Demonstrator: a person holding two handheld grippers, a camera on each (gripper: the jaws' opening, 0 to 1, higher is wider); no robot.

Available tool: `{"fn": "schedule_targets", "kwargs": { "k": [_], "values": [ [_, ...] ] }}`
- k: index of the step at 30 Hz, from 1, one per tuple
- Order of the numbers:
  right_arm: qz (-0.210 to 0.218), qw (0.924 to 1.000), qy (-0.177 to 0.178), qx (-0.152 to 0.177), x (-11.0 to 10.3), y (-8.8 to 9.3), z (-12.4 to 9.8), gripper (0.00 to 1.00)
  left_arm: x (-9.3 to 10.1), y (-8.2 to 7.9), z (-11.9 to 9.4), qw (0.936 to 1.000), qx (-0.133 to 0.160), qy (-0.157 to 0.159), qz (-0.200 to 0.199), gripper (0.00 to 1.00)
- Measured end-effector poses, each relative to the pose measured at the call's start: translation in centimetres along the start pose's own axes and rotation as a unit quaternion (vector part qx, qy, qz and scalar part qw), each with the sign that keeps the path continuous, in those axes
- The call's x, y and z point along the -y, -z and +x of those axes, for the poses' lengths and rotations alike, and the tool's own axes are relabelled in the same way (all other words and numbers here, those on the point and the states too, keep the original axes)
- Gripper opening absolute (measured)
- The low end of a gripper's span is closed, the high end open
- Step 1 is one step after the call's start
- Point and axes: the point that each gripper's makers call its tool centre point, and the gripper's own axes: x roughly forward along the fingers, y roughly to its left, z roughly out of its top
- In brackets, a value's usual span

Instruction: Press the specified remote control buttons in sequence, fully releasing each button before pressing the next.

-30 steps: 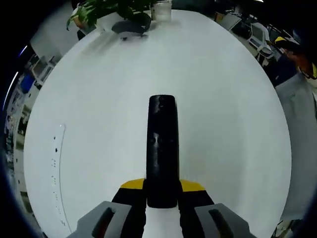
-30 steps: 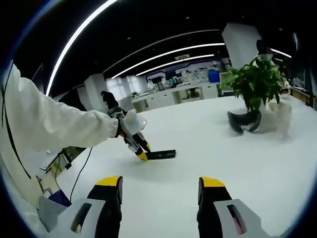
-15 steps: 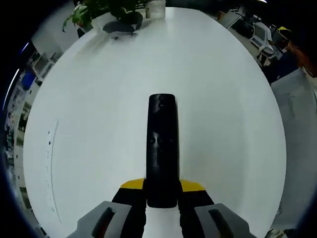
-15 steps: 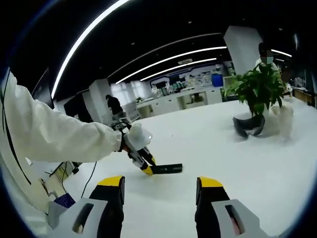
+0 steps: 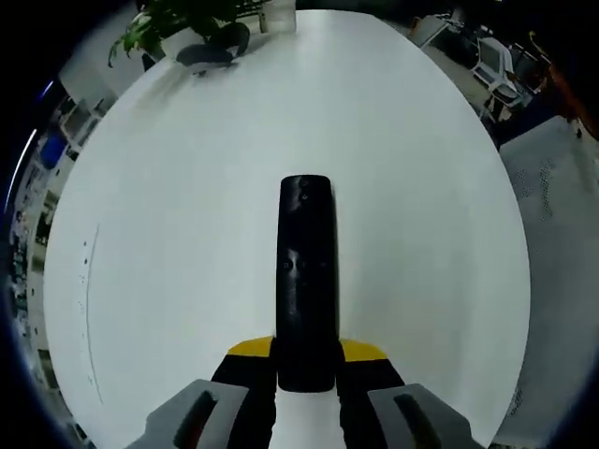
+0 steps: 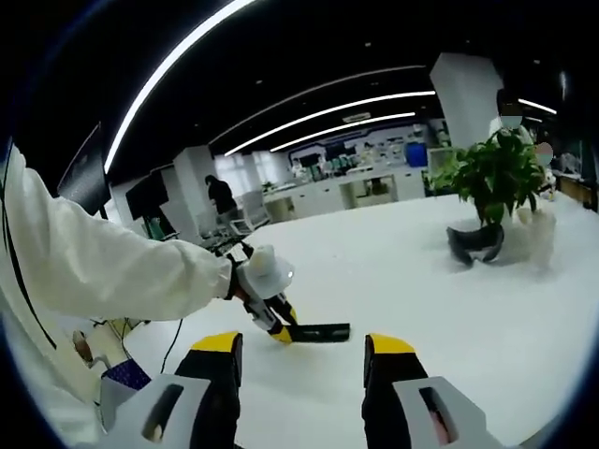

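Note:
A long black remote control sticks forward out of my left gripper, whose yellow-tipped jaws are shut on its near end, above the white table. Small buttons show faintly on its top face. In the right gripper view the same remote appears as a dark bar held by the left gripper at the end of a white sleeve. My right gripper stands open close to the remote, with nothing between its fingers.
A potted green plant and a dark curved object beside it stand at the table's far end, also in the left gripper view as plant. A person stands far back among office desks. A grey fabric lies past the table's right edge.
Both views have shifted slightly with the hands. In the right gripper view the remote and left gripper now sit nearer and lower, close above my open jaws. The grip on the remote is unchanged.

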Motion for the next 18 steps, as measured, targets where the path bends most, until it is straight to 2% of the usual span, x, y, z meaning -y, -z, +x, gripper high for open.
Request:
{"fn": "schedule_targets", "kwargs": {
  "k": [9, 13, 17, 18],
  "values": [
    [-0.013, 0.9998, -0.012, 0.003, -1.7, -0.7, -0.2, 0.46, 2.3, 0.3, -0.1, 1.0000, -0.009, 0.001, 0.000, 0.22],
    [-0.017, 0.9996, -0.017, -0.013, -2.3, 0.1, -0.3, 0.39, 3.9, 0.4, -0.2, 0.9997, -0.019, 0.003, 0.015, 0.22],
    [-0.011, 0.9996, -0.019, -0.017, -2.6, 0.5, -0.4, 0.36, 5.0, 0.6, -0.2, 0.9994, -0.028, 0.003, 0.021, 0.22],
    [-0.004, 0.9993, -0.027, -0.027, -3.0, 0.8, -0.5, 0.35, 5.4, 0.7, -0.3, 0.9994, -0.029, 0.004, 0.021, 0.22]
  ]
}}
